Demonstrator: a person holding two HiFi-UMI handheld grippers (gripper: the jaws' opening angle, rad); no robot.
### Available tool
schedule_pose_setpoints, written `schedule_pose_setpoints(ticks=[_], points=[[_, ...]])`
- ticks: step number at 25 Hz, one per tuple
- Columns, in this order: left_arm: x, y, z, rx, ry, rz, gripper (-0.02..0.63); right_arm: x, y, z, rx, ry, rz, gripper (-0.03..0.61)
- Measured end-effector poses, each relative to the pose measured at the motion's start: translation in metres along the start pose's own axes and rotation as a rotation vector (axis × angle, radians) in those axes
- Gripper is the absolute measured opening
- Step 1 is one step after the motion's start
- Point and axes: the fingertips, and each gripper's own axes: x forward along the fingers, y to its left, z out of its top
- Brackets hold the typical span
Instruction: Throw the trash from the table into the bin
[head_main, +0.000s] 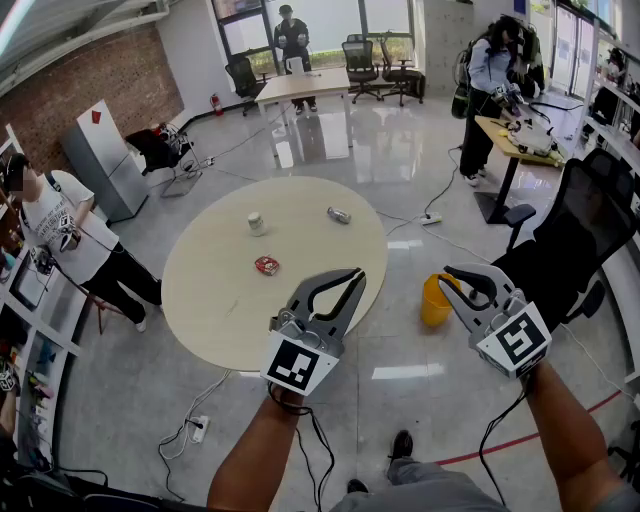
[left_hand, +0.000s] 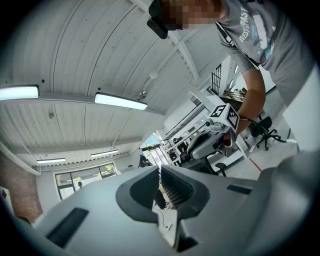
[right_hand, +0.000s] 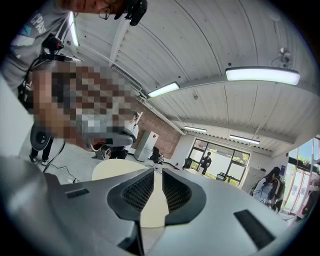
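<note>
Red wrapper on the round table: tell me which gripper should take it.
Probably left. The left gripper hangs over the near edge of the table, close to the red wrapper; the right gripper is off it, by the yellow bin.

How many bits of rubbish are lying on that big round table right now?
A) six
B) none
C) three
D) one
C: the head view shows just three items on the round table: a small white cup, a crushed can and a red wrapper.
</note>
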Motion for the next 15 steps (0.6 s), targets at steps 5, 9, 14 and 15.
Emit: schedule_pose_setpoints(ticks=[5, 9, 14, 15], points=[[0.039, 0.028, -0.027, -0.013, 0.021, 0.042, 0.055, 0.040, -0.039, -0.015, -0.017, -0.021, 0.046, 0.057], [0.065, 0.057, -0.052, -0.009, 0.043, 0.062, 0.055, 0.083, -0.074, -0.026, 0.007, -0.019, 0.071, 0.057], [0.091, 0.113, -0.111, -0.022, 0.080, 0.070, 0.055, 0.167, -0.107, -0.048, 0.016, -0.010, 0.109, 0.057], [0.095, 0.125, -0.124, -0.031, 0.079, 0.069, 0.055, 0.185, -0.111, -0.053, 0.031, -0.001, 0.108, 0.057]])
